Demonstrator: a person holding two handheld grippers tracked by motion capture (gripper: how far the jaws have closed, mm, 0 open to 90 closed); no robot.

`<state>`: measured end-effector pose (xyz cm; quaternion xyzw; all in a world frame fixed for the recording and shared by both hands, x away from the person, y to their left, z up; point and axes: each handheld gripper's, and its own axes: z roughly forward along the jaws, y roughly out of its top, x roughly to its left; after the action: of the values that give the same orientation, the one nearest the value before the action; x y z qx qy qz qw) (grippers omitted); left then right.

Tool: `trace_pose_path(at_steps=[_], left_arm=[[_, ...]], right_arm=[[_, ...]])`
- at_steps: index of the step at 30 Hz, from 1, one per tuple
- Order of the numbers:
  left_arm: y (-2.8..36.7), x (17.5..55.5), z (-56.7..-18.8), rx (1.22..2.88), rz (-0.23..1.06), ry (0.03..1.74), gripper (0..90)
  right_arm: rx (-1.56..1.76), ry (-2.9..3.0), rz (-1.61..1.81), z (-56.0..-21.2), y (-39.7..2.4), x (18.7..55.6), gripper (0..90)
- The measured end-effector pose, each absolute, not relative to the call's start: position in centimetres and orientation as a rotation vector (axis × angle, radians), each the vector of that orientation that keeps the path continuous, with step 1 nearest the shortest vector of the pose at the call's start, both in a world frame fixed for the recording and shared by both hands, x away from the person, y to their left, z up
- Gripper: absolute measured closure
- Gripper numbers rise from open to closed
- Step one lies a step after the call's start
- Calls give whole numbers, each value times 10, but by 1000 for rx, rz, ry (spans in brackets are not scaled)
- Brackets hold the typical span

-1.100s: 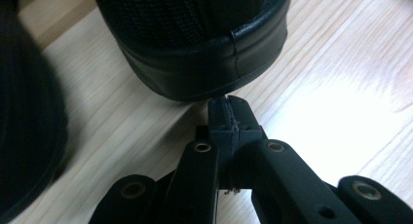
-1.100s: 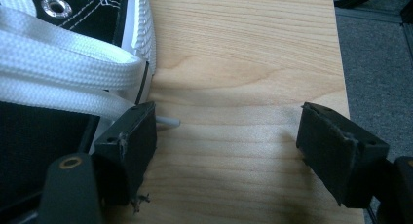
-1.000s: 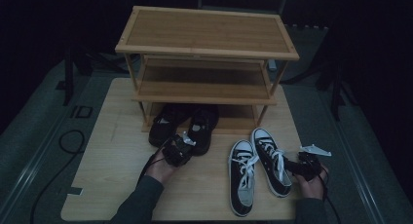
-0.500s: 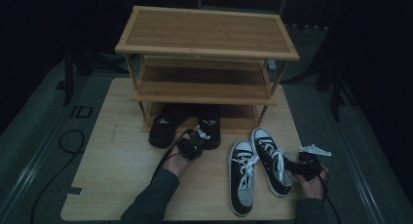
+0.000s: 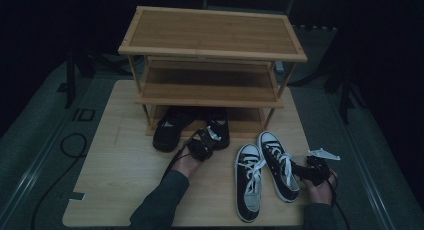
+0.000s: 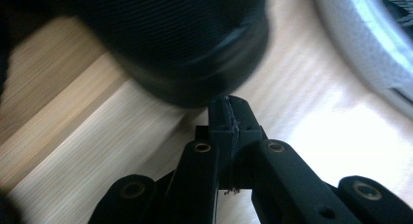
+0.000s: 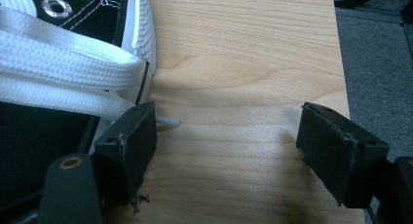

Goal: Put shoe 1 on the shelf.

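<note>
A pair of black shoes sits at the foot of the wooden shoe rack (image 5: pixel 212 55), the left shoe (image 5: pixel 167 132) beside the right shoe (image 5: pixel 220 127). My left gripper (image 5: pixel 209 140) is shut with nothing between its pads (image 6: pixel 229 118), its tip right at the heel of the right black shoe (image 6: pixel 180 48). To the right lie two black-and-white sneakers (image 5: pixel 248 182) (image 5: pixel 277 165) with white laces. My right gripper (image 5: pixel 299 170) stands open (image 7: pixel 229 136) on the table beside the outer sneaker (image 7: pixel 73 68), its left pad (image 7: pixel 131 141) close to a lace end.
The rack has three bamboo shelves and stands at the back of the light wooden table (image 5: pixel 115 160). Dark floor and a cable (image 5: pixel 70 145) lie left of the table. The table's right edge (image 7: pixel 341 63) runs close to my right gripper.
My left gripper has moved right and a little toward the rack, up to the heel of the right black shoe. The right hand and the sneakers have stayed put.
</note>
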<state>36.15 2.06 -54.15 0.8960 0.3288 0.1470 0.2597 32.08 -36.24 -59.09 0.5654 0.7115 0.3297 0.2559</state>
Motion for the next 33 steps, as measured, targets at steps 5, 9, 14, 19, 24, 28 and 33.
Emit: trace_pose_path(at_steps=[5, 9, 14, 19, 24, 28, 33], left_arm=[[1, 360, -544, 2468, 401, 807, 900], [-1, 367, -546, 2470, 425, 834, 900], [-2, 380, -545, 2485, 488, 899, 900], [2, 389, -545, 2464, 485, 954, 900], [6, 389, -545, 2455, 474, 965, 900], [15, 389, -546, 2427, 413, 987, 892], [30, 386, -547, 2413, 396, 973, 900]], right_arm=[[1535, 1931, 895, -591, -362, 321, 223], [1535, 1931, 895, -591, -362, 321, 222], [1535, 1931, 895, -591, -362, 321, 223], [1536, 1931, 894, -591, -362, 321, 223], [1536, 1931, 894, -591, -362, 321, 223], [1535, 1931, 895, -591, -362, 321, 223], [1535, 1931, 895, -591, -362, 321, 223]])
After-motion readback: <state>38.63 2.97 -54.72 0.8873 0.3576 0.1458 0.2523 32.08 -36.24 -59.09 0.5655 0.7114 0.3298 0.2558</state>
